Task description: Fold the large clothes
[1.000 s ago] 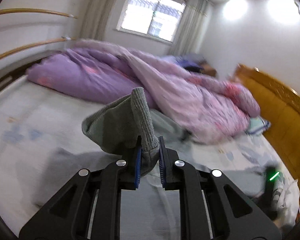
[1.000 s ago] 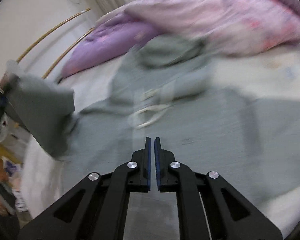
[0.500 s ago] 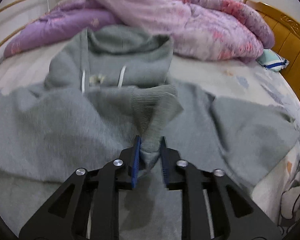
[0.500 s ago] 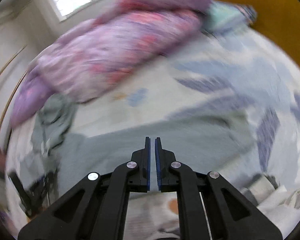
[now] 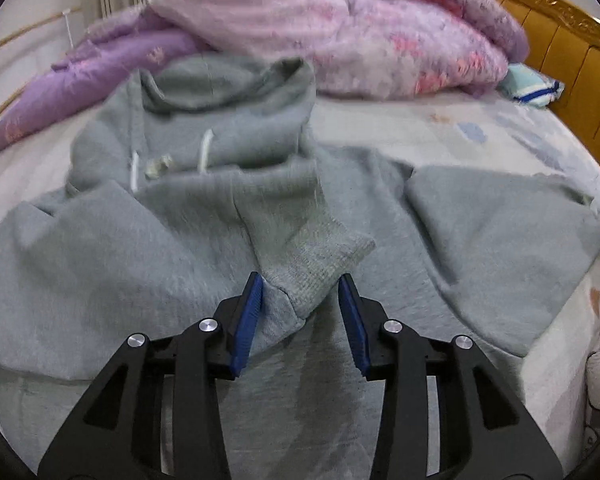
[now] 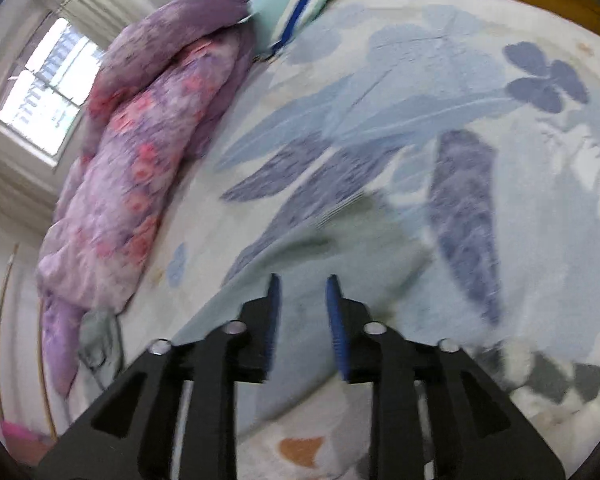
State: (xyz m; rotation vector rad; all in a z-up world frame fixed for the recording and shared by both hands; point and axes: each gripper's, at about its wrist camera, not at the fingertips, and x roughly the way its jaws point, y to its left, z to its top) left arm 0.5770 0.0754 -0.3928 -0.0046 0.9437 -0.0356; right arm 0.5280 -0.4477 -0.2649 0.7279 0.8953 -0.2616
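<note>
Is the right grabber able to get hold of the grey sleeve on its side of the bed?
Probably yes. The right gripper, its jaws just opened with nothing between them, hangs right over the grey sleeve on the flowered sheet, with nothing in between.

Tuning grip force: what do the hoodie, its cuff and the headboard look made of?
Hoodie: grey fleece-like knit, matte, fuzzy nap.
Cuff: ribbed knit, fine ridges, likely stretchy.
Headboard: wood by its look, glossy orange-brown, carved top edge.
</note>
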